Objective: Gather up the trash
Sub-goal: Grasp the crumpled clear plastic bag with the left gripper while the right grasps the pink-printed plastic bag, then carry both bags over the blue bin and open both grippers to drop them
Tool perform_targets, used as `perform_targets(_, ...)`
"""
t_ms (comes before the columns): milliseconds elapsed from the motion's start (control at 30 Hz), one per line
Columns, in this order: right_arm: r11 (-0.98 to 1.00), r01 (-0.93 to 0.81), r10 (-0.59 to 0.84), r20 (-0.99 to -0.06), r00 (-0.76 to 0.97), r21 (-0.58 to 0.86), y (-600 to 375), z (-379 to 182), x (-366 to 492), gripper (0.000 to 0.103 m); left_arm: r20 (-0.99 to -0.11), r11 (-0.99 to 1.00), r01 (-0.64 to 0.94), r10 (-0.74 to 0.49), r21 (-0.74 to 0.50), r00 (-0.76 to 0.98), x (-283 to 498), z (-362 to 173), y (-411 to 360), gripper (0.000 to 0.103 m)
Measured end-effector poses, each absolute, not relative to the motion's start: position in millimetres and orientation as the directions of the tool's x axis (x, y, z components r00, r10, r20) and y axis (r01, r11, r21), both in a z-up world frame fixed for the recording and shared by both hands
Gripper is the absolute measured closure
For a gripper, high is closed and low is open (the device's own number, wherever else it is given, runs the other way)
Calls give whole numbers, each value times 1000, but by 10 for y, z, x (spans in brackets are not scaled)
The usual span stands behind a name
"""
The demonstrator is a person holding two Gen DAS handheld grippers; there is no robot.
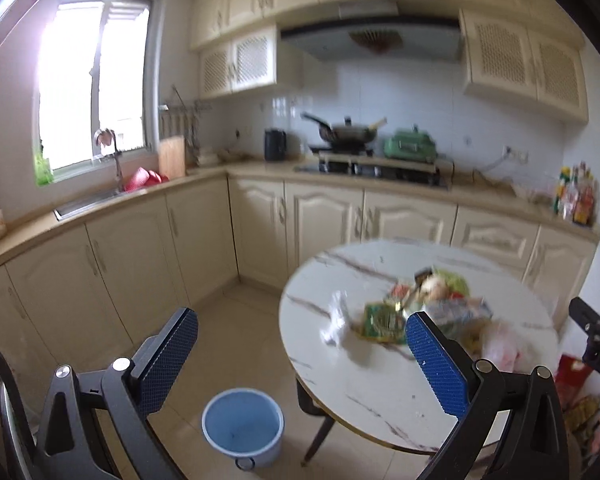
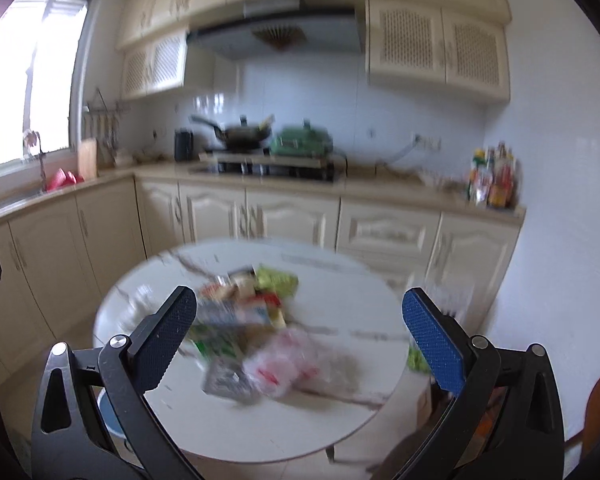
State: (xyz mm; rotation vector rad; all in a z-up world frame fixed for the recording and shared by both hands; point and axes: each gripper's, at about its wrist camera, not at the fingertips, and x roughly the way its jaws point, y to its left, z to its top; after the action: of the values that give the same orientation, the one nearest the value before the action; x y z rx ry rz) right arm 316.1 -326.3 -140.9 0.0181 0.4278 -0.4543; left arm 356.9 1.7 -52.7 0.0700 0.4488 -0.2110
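A cream kitchen runs around the room, with a counter (image 1: 340, 168) carrying a stove and a wok. In front of it stands a round marble table (image 1: 380, 384), and on the floor just beside its left edge sits a blue bucket (image 1: 242, 428), empty as far as the left view shows.

The trash (image 2: 256, 320) lies in a loose heap near the middle of the table: a green packet, a flat box, a clear plastic bag with red print and a crumpled clear wrapper off to the left. Both views are smeared, so the single pieces are hard to tell apart.

The likely trouble is in the first grab. The pieces overlap and look thin and slippery, so a pinch could catch only a corner, drag the neighbours along and push something off the table's rim. The bucket is low and partly under the table, so a release from too high could miss it.

The left gripper (image 1: 302, 340) is spread wide, holding and touching nothing. The right gripper (image 2: 300, 320) is just as wide, hanging above the heap, empty.
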Motion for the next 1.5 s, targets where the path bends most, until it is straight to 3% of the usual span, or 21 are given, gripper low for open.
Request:
perform_targets(200,909,417,-354,-588,727,-31,-3752,-2286,3542,0,-540,966,247,-168,76,825,4173,-744,-376,1)
perform_targets(567,921,371,-178,-714,678,123,-4104,-2784,4113,0,-603,973,215,-124,82,788,5440,-1057,-656,1)
perform_targets(733,931,332,-115,-741,662,152,-4182,-2949,4236,14,-610,964,246,-138,97,780,5931,-1209,-774,1)
perform_targets(800,935,316,-101,-736,669,159,-4216,-2943,4218,34,-628,962,256,-141,96,765,6136,-1304,-832,1)
perform_targets(900,940,307,-104,-736,670,147,-4241,-2909,4207,39,-643,962,253,-130,102,754,6299,-1431,-838,1)
perform_targets(1000,936,316,-109,-725,680,155,-4303,-2862,4178,41,-674,964,257,-145,69,725,6489,-1560,-799,10)
perform_targets(1067,933,319,-112,-710,695,165,-4342,-2824,4130,42,-701,962,273,-187,12,688,6559,-1635,-749,42)
perform_targets(1133,930,329,-125,-704,699,162,-4384,-2774,4123,43,-719,946,312,-281,-95,635,6623,-1722,-691,62)
perform_targets(1233,931,330,-139,-683,717,157,-4394,-2666,4114,43,-704,931,352,-314,-97,637,6596,-1763,-693,86)
perform_targets(1500,952,273,-142,-588,796,141,-4114,-2205,4126,44,-619,898,420,-405,-130,673,6227,-1565,-510,88)
